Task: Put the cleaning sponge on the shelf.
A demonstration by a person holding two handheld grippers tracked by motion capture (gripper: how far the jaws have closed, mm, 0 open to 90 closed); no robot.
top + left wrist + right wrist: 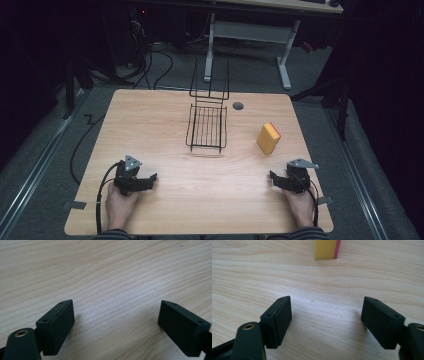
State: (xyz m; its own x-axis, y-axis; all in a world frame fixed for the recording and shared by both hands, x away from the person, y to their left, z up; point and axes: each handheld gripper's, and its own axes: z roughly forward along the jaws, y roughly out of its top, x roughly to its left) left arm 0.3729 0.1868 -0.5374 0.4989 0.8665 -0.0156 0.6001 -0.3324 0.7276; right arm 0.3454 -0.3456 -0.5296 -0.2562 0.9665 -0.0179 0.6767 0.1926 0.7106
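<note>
A black wire rack [207, 127] stands near the middle of the wooden table [165, 115], its tall back end toward the far edge. To its right a yellow sponge [268, 138] with a pink-red face stands on edge. The same sponge [326, 249] appears at the top of the right gripper view, straight ahead of the jaws. My left gripper [148, 180] rests at the near left, open, with bare wood between its jaws [116, 315]. My right gripper [274, 179] rests at the near right, open and holding nothing [327, 312].
A dark round grommet [238, 106] sits in the table just right of the rack's far end. Beyond the table are a white desk frame [250, 37] and loose cables on grey floor. Bare wood lies between the two grippers.
</note>
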